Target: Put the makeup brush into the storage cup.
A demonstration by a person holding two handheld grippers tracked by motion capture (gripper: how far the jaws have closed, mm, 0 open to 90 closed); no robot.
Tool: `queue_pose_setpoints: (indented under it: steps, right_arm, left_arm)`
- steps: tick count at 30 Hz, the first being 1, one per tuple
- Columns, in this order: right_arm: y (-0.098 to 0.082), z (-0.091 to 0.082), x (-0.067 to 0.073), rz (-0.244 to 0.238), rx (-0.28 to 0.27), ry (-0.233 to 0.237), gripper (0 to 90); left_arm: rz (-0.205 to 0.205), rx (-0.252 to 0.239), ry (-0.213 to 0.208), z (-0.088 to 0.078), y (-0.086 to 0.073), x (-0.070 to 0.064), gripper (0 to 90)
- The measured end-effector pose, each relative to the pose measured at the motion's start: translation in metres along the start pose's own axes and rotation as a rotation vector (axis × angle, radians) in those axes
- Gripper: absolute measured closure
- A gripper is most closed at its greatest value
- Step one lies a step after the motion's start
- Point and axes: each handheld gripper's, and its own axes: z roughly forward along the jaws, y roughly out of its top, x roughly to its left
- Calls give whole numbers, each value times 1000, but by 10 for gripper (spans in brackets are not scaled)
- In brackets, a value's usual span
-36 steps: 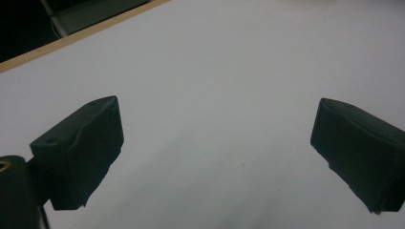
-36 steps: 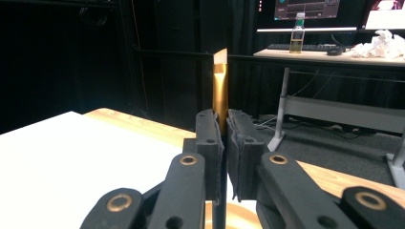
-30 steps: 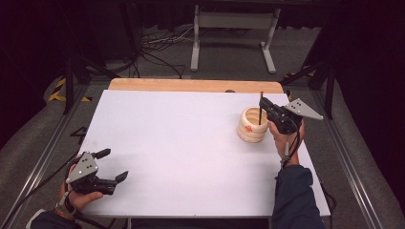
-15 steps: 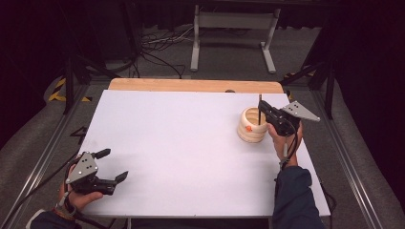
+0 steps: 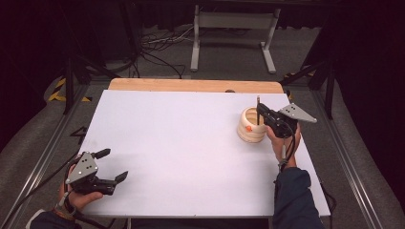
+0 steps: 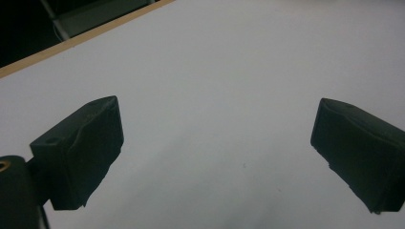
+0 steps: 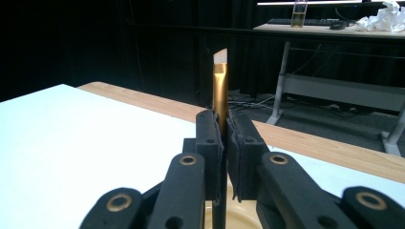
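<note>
A pale wooden pot [image 5: 250, 125] stands at the right of the white table [image 5: 181, 143], with a small orange thing [image 5: 249, 128] in it. My right gripper [image 5: 261, 114] hovers at the pot's right rim, shut on a thin brush [image 5: 258, 107] held upright. In the right gripper view the jaws pinch the brush [image 7: 219, 90] below its gold ferrule and slanted white tip, and the pot's rim [image 7: 239, 220] lies just beneath. My left gripper [image 5: 112, 164] rests open at the table's near left corner, nothing between its pads [image 6: 81, 152].
A wooden strip [image 5: 191, 85] runs along the table's far edge. Beyond it stand a grey metal frame [image 5: 234, 28] and floor cables [image 5: 157, 52]. Rails flank the table. A far desk [image 7: 334, 26] carries a glass, keyboard and crumpled paper.
The right gripper has sunk slightly and drifted left with the brush, closer over the pot. The left gripper has stayed put.
</note>
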Motion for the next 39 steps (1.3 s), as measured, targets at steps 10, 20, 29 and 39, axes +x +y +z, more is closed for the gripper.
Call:
queue_pose_setpoints:
  steps: [10, 20, 29, 39]
  right_arm:
    - [0, -1, -1, 5, -2, -4, 838]
    - [2, -3, 0, -1, -6, -8, 819]
    - [5, -5, 3, -20, -8, -9, 784]
    - [12, -7, 12, -55, -21, -23, 641]
  left_arm:
    - [0, 2, 1, 0, 0, 0, 46]
    - [1, 2, -1, 0, 0, 0, 46]
    - [1, 2, 0, 0, 0, 0, 46]
    - [4, 3, 2, 0, 0, 0, 45]
